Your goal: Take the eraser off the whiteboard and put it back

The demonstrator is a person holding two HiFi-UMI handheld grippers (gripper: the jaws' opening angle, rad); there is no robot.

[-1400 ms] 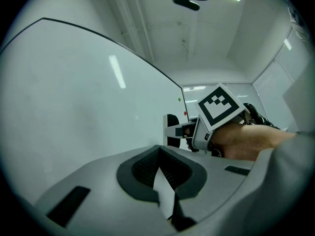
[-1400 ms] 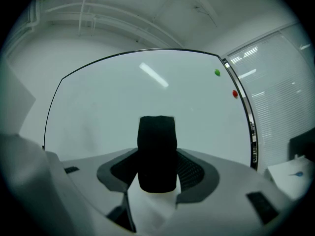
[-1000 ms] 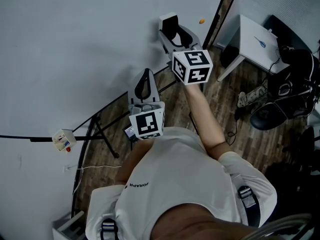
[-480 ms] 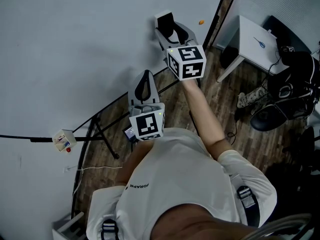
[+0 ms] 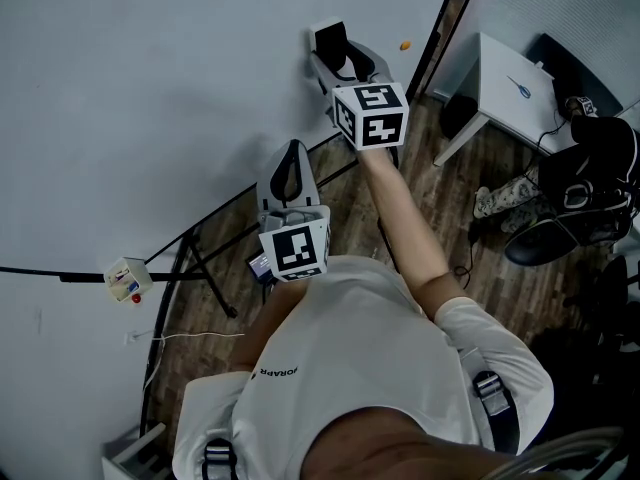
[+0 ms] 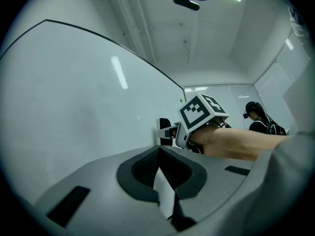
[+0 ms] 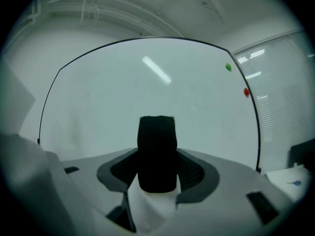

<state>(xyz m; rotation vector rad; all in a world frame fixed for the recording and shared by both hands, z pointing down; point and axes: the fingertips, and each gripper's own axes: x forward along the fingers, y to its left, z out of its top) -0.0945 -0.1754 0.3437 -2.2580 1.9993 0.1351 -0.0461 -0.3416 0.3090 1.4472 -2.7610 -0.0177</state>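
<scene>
The right gripper [image 5: 336, 52], clenched on the black eraser [image 5: 332, 40], has edged slightly left and farther off since a second ago. The eraser is now right up by the whiteboard [image 5: 150, 88], though I cannot tell whether it touches. The left gripper [image 5: 291, 150] has not moved; it sits nearer the person, jaws together and empty.

- Shirt print [image 5: 275, 370]: one short line of dark capitals on the person's white shirt, nearer the wearer than the left tool [image 5: 290, 173]. It lies upside down in the head view and is not surely legible.
- Left marker cube [image 5: 294, 249] and right marker cube [image 5: 370, 116]: black-and-white square code patterns, one cube behind each tool. No letters or numbers.
- Blue mark [image 5: 520, 81]: on the white counter, to the right of the right tool [image 5: 338, 53]. Too small to read.
</scene>
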